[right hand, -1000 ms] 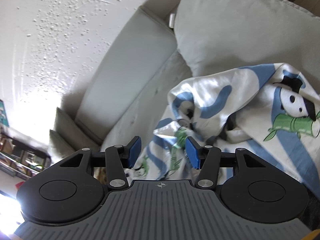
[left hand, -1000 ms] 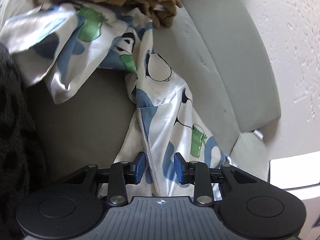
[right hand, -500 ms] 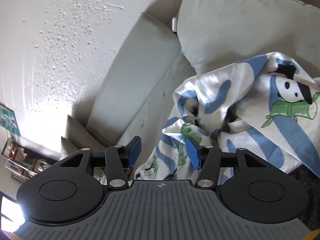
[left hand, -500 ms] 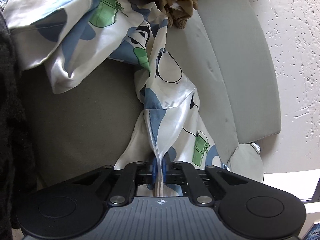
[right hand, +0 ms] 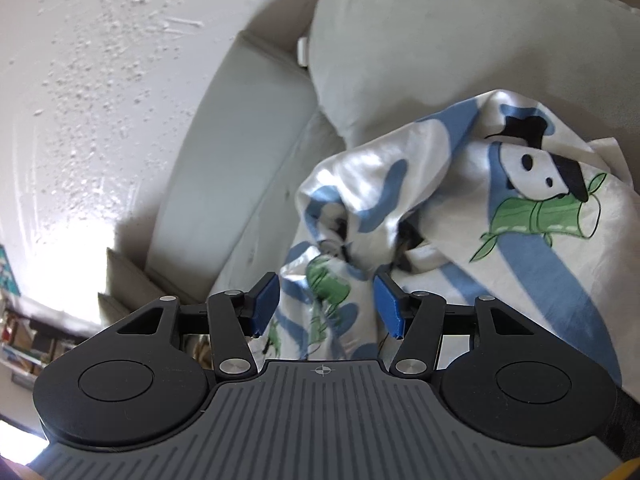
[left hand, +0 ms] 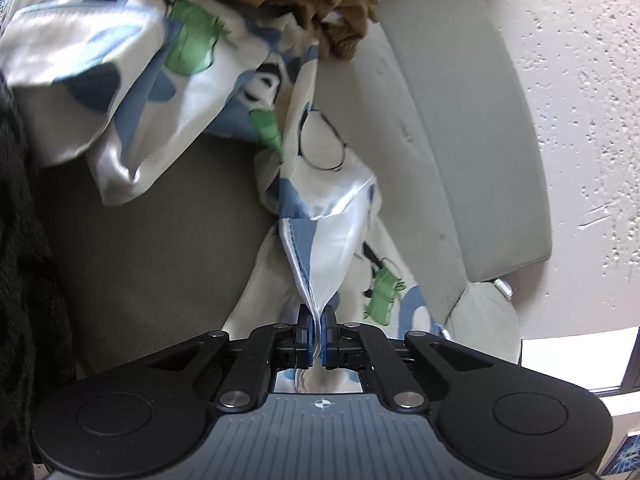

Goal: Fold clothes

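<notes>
One hemmed edge of the slippery, limp panda-print garment (left hand: 320,216) sits clenched in the left gripper (left hand: 316,336), while the right gripper (right hand: 324,300) gapes over crumpled folds, unclamped.

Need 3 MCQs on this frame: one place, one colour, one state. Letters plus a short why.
1. Where does the crumpled tan garment lie?
A. on the floor
B. on the white satin panda-print garment, at the grey sofa back
C. in a basket

2. What colour are the tong pads?
A. red
B. yellow
C. blue

3. How do the left tongs stand?
A. shut on the panda-print garment's edge
B. open, holding nothing
C. shut on the tan garment

Answers: B, the tan heap sits over the print cloth at the top of the left view; C, both pads show blue; A, the hem runs between pressed pads.
</notes>
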Action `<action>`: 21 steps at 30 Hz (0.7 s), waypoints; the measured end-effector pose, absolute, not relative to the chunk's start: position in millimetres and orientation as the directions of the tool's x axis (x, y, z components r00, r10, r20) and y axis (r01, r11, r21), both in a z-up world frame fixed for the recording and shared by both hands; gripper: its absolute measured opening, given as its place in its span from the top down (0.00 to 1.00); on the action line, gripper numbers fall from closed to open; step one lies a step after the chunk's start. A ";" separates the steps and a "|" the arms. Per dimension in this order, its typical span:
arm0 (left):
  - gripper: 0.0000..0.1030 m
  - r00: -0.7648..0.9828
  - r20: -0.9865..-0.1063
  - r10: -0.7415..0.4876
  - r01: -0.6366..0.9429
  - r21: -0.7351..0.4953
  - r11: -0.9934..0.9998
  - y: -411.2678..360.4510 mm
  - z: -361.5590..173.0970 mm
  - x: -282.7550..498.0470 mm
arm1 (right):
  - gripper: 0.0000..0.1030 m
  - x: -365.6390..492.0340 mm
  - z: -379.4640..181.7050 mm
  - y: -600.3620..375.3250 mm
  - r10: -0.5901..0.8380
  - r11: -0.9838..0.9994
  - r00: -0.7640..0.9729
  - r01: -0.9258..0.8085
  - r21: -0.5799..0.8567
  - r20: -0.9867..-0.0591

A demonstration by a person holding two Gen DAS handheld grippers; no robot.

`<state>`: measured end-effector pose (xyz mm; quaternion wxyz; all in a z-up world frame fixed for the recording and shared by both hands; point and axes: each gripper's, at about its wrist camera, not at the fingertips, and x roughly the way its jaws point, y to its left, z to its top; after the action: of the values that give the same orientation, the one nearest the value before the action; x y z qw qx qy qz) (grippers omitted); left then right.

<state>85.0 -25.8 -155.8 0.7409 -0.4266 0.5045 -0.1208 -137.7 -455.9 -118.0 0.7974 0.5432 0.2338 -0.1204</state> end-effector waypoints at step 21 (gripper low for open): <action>1.00 0.669 -0.545 -0.505 -0.258 -0.808 0.529 63.6 -98.7 103.7 | 0.42 -76.0 -149.1 -432.5 0.186 0.438 0.781 0.477 0.762 -0.596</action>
<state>103.7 63.6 -98.7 0.7782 -0.4786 0.3989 -0.0794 -76.0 -432.5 -149.1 0.7862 0.5219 0.3177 -0.0926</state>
